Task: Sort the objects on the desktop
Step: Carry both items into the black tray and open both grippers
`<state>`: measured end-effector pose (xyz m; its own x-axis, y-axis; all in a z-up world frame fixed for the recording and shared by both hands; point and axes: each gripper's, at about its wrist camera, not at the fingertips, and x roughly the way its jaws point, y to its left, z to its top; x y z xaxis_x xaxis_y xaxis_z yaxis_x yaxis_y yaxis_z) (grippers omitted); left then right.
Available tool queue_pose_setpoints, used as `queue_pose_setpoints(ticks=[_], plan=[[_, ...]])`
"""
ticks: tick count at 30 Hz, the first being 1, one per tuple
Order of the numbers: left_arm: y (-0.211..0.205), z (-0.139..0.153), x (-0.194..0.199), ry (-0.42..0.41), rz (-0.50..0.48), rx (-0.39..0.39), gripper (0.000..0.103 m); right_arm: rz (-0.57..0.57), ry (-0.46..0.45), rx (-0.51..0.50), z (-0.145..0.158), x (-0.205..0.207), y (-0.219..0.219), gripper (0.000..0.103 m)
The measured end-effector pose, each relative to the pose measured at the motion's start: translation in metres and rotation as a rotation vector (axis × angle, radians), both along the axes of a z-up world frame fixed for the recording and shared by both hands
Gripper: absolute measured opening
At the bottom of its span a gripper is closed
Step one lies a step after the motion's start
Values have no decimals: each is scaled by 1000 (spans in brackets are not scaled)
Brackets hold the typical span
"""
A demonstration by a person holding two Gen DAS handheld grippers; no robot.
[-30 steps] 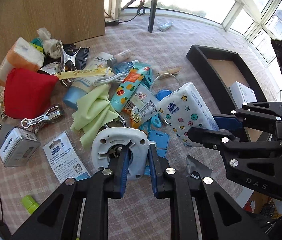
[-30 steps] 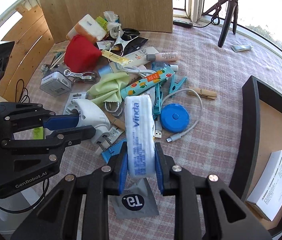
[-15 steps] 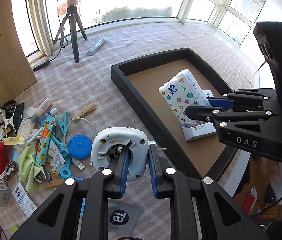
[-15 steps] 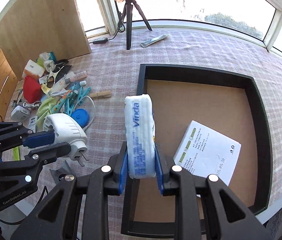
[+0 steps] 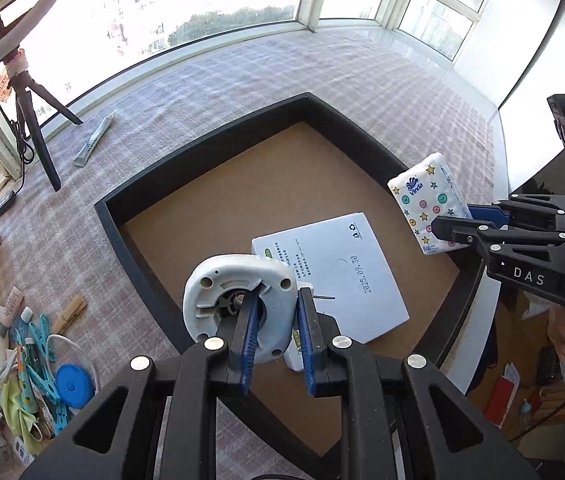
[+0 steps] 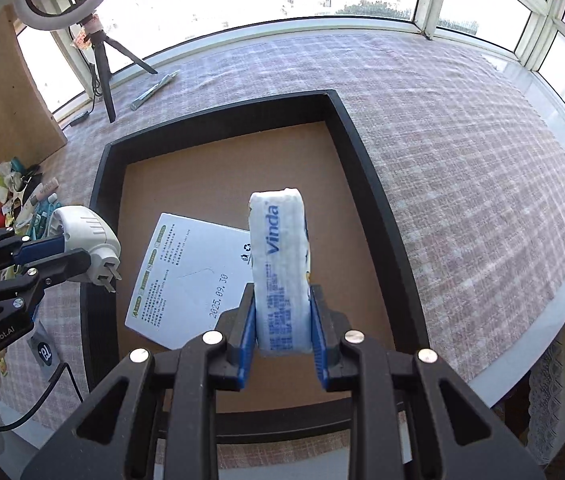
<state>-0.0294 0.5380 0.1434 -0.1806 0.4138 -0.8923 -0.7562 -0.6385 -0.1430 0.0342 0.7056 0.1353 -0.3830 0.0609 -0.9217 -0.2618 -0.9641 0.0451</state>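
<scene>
While a second ago you hung over the clutter, your left gripper, clamped on the white plug adapter, and your right gripper, pinching the tissue pack, now hover over the black tray; both look ready to drop beside the white box.

the tissue pack is soft, glossy plastic wrap; the plug adapter is smooth white plastic. the tray has a matt black rim, brown cardboard-like floor, on woven checked cloth.
</scene>
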Motion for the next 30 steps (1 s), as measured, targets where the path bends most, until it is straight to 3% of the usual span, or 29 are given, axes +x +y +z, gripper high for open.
queue_pose_setpoints(ticks=[12, 13, 14, 16, 22, 30], plan=[[32, -2, -9, 11, 9, -31, 19, -17, 4, 2, -2, -5, 23, 25], [33, -2, -12, 11, 19, -33, 24, -15, 8, 9, -1, -6, 22, 26], [34, -1, -15, 15, 33, -36, 48, -13, 7, 17, -1, -7, 21, 30], [32, 6, -18, 35, 50, -11, 70, -4, 15, 22, 2, -10, 19, 39], [26, 18, -24, 48, 75, 12, 70, 15, 30, 33, 7, -15, 11, 41], [5, 19, -28, 7, 121, 25, 70, 47, 56, 35, 17, -23, -6, 41]])
